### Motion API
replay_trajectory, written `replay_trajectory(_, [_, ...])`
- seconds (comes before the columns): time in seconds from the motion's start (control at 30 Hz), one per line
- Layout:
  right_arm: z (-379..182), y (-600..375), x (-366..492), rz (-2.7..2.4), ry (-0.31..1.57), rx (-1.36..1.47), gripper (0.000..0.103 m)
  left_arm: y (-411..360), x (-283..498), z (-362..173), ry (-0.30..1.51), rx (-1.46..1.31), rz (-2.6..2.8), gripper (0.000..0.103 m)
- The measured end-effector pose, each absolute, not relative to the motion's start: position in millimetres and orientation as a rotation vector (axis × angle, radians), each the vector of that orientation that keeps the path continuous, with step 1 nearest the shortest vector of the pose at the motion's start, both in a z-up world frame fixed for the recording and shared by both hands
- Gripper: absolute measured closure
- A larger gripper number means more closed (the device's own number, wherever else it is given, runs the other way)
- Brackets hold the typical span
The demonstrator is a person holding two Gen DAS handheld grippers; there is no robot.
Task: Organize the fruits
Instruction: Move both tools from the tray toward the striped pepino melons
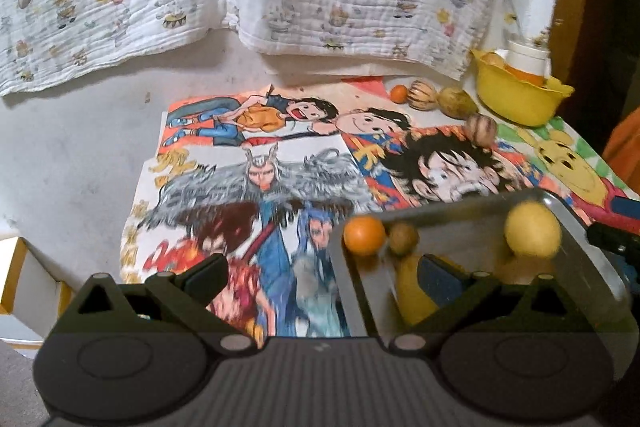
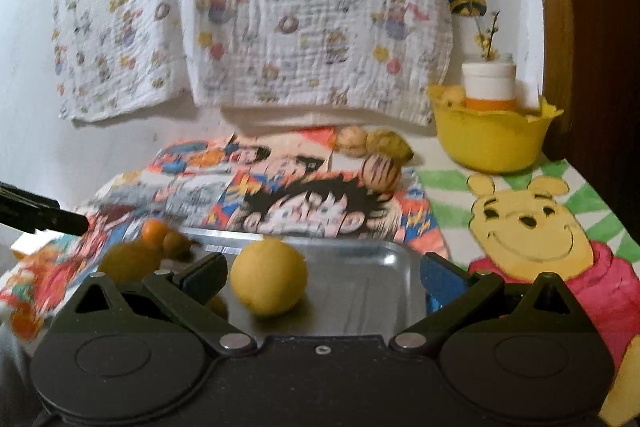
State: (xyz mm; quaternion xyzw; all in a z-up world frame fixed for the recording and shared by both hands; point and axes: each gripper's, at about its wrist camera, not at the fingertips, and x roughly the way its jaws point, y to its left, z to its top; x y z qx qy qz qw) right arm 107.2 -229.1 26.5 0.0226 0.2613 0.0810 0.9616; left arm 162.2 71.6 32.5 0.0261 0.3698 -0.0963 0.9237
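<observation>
A pale tabletop covered with cartoon posters sits against a wall hung with a printed white cloth. My right hand-held gripper hangs over the near edge of a metal tray, its jaws spread wide with nothing between them; a yellow lemon lies on the tray just inside the left finger, not touched by either pad. My left hand-held gripper also has its jaws wide apart and empty, one finger over the posters and the other over the tray's left part. From the left wrist view I see the tray carrying an orange at its far left corner, a small brown fruit right beside it, the lemon toward the right, and a yellow fruit partly hidden behind my finger. Farther out on the posters, more fruit is loose: a small orange, a striped round fruit, a yellowish oblong one and another striped one nearer the tray. Behind them at the far right stands a yellow bowl with fruit and a white jar inside. A bear drawing covers the tabletop's right side.
</observation>
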Motion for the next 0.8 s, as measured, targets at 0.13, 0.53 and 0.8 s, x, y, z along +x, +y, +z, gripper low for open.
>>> replay_trajectory(0.13, [32.7, -235.3, 128.8, 0.158, 0.520, 0.053, 0.001, 61.2, 200.1, 30.6, 0.790, 0.088, -0.173, 0.000])
replay_trajectory(0.53, [29.2, -228.9, 217.8, 0.110, 0.616, -0.040, 0.001, 25.2, 296.9, 31.9, 0.806, 0.161, -0.194, 0.000])
replay_trajectory(0.8, [21.1, -231.0, 258.8, 0.095, 0.647, -0.046, 0.001, 1.2, 348.1, 24.1, 0.765, 0.190, -0.292, 0.000])
